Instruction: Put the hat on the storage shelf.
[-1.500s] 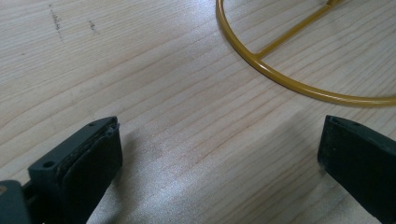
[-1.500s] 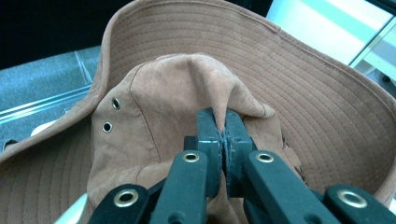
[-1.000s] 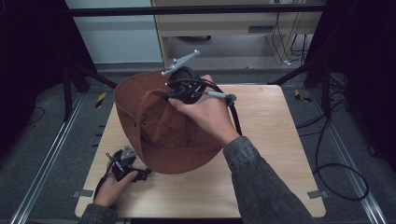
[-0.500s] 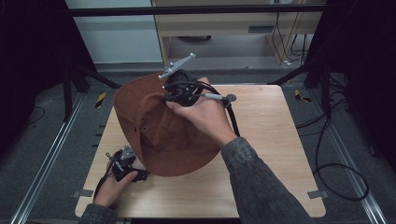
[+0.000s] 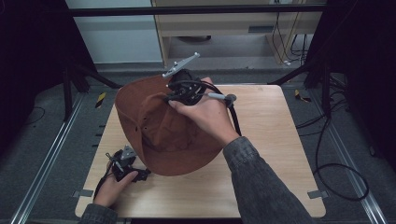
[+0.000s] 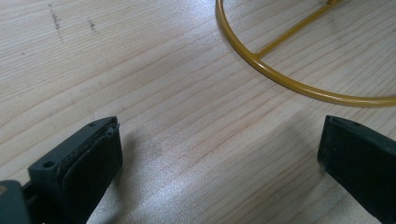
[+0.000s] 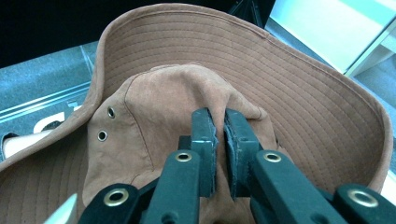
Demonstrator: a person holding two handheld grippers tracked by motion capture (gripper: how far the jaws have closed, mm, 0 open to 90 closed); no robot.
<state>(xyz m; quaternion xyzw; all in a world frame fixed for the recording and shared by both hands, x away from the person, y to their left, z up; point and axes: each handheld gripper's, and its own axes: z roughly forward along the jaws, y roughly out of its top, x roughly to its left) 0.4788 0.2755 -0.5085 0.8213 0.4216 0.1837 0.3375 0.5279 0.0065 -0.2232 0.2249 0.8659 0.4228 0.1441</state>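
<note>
A brown suede wide-brimmed hat [image 5: 159,135] stands tilted on the wooden table [image 5: 271,130], its brim curling up in the right gripper view [image 7: 299,93]. My right gripper [image 7: 219,116] pinches a fold of the hat's crown from above. Its jaws have just been opening a little, and the fold is still between the pads. In the high view the right gripper [image 5: 180,91] sits at the hat's far edge under the hand. My left gripper [image 5: 123,163] rests low at the table's near left corner beside the brim. Its jaws [image 6: 219,140] are wide open over bare wood.
A yellow wire ring [image 6: 280,81] with a straight spoke lies on the wood just ahead of the left gripper. A wooden cabinet [image 5: 224,28] stands behind the table. Cables [image 5: 336,168] run on the floor at the right. Metal rails [image 5: 42,163] flank the table.
</note>
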